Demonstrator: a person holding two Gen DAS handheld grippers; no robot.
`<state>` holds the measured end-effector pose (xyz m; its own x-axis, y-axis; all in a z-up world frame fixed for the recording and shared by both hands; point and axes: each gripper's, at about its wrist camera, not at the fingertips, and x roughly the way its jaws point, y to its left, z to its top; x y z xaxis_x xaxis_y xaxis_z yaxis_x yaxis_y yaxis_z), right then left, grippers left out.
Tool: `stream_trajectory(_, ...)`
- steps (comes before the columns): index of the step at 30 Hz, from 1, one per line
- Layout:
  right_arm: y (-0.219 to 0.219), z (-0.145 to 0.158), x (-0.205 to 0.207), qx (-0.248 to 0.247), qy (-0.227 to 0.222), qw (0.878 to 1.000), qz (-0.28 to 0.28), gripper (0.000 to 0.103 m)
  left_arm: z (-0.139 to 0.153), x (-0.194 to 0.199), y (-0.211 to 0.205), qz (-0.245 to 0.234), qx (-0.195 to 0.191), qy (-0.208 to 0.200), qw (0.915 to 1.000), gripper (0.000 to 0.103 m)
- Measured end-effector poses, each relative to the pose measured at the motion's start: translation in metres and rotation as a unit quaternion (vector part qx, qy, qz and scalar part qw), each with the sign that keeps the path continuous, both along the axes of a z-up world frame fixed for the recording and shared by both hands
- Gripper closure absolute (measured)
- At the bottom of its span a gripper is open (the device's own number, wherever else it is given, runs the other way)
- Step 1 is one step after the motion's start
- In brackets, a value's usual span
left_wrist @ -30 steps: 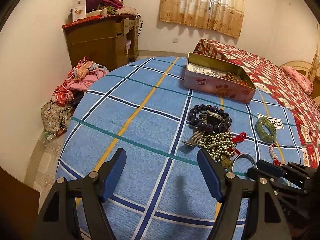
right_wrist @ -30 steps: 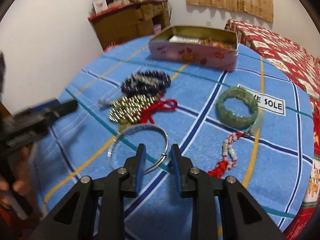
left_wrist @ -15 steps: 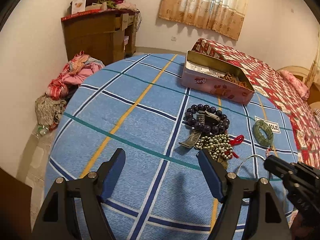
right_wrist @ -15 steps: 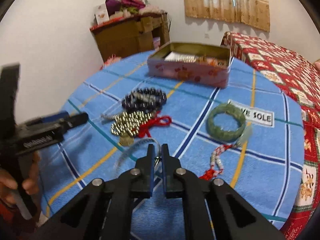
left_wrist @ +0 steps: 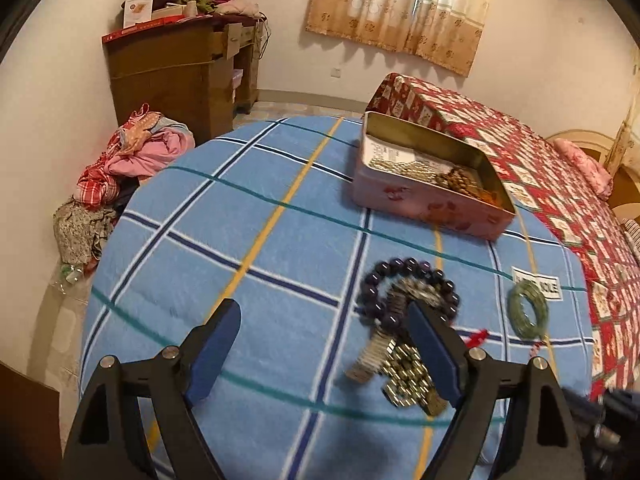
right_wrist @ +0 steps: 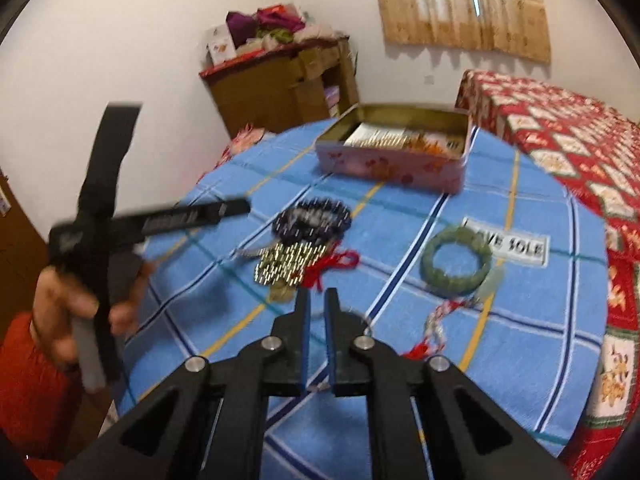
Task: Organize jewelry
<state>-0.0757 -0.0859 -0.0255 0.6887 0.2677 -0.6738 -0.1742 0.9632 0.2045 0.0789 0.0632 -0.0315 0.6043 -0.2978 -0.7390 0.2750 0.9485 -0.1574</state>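
Note:
A pink tin box with jewelry inside stands at the far side of the blue plaid table. A purple bead bracelet, a gold bead pile with a red cord, a green jade bracelet and a red-and-white bead string lie in front of it. My right gripper is shut on a thin silver bangle, lifted off the cloth. My left gripper is open and empty above the table; it also shows in the right wrist view.
The table's round edge drops to the floor at left, where a heap of clothes lies. A wooden cabinet stands by the wall. A bed with a red quilt runs along the right.
My right gripper closed on the silver bangle and rose with it. My left gripper moved forward and right over the table, still open.

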Motion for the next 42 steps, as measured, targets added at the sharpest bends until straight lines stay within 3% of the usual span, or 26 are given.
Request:
stream_trajectory(4,-0.006,-0.007,0.002,0.007,0.013,1.0,-0.011,0.09,-0.008,0.025,-0.005,-0.004,0.012,0.013,0.9998,0.018)
stream_trajectory(8,-0.015,-0.004,0.001,0.021,0.008,0.999,-0.024,0.09,-0.019,0.052,-0.025,-0.044,0.03,0.042,0.9977,0.018)
stream_trajectory(13,-0.026,0.0,0.001,0.025,0.004,0.999,-0.042,0.089,-0.032,0.055,-0.052,-0.111,0.066,0.056,0.9901,0.018)
stream_trajectory(18,-0.041,0.001,0.003,0.034,0.003,0.997,-0.062,0.089,-0.032,0.053,-0.063,-0.134,0.083,0.057,0.9859,0.019)
stream_trajectory(20,-0.045,0.001,0.003,0.042,0.002,0.997,-0.068,0.089,-0.029,0.053,-0.065,-0.14,0.083,0.06,0.9848,0.029)
stream_trajectory(23,-0.049,0.003,0.0,0.049,-0.003,0.996,-0.075,0.089,-0.024,0.055,-0.068,-0.159,0.063,0.067,0.983,0.075)
stream_trajectory(27,-0.051,0.006,-0.002,0.054,-0.011,0.995,-0.08,0.089,-0.023,0.052,-0.066,-0.154,0.051,0.06,0.985,0.081)
stream_trajectory(29,-0.054,0.008,-0.004,0.057,-0.014,0.995,-0.085,0.089,-0.017,0.051,-0.056,-0.142,0.02,0.05,0.9884,0.09)
stream_trajectory(34,-0.062,0.007,-0.007,0.067,-0.013,0.993,-0.097,0.089,0.011,0.038,-0.031,-0.118,-0.048,0.013,0.9918,0.09)
stream_trajectory(42,-0.056,0.007,-0.008,0.066,-0.012,0.994,-0.089,0.089,0.02,0.021,-0.011,-0.083,-0.053,-0.005,0.9951,0.09)
